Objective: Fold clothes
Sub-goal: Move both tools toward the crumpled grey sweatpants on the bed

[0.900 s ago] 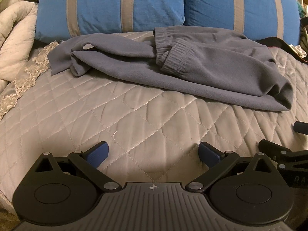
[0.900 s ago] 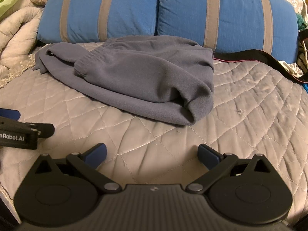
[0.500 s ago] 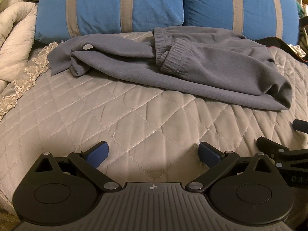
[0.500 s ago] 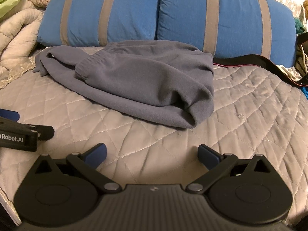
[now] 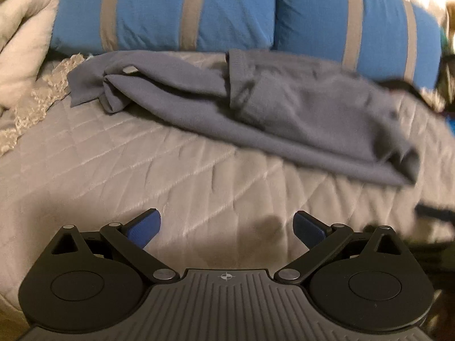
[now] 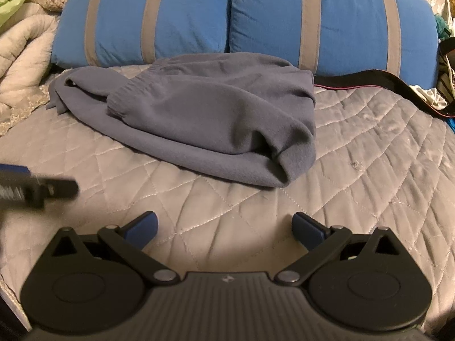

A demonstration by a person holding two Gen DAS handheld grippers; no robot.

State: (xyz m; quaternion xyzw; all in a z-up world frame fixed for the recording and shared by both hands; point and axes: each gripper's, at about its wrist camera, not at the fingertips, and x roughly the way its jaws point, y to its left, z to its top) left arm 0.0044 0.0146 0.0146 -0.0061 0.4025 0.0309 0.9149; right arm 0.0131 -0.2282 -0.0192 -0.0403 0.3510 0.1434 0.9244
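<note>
Left wrist view shows the left hand-held gripper [image 5: 227, 228] hovering low over the near part of the bed [image 5: 142, 164], its blue-padded fingers [image 5: 143, 227] spread wide apart with only quilted cover between them, grasping nothing. A grey-blue garment [image 5: 284, 113], fleece-like with a ribbed cuff, lies crumpled across the far half of the bed, stretching from near the far left edge toward the right edge, well apart from the fingers. One end is bunched and twisted at the left; the thicker folded end sits at the right. This view is blurred, so finer folds cannot be told. Behind the garment, two blue pillows [image 5: 199, 11] with grey stripes stand against the head of the bed, touching or nearly touching its far side.

Right wrist view shows the right hand-held gripper [image 6: 224, 227] likewise released, its fingers [image 6: 308, 228] wide apart above bare quilt near the front edge of the bed [image 6: 384, 147]. The garment [image 6: 213, 119] lies ahead of it, its rounded folded end nearest the gripper but not touching. A blurred part of the left gripper [image 6: 37, 190] shows at the left edge. A black strap [image 6: 369, 78] lies along the far right of the bed beneath the pillows [image 6: 312, 14], and a pale comforter [image 6: 22, 51] is heaped off the far left corner.
</note>
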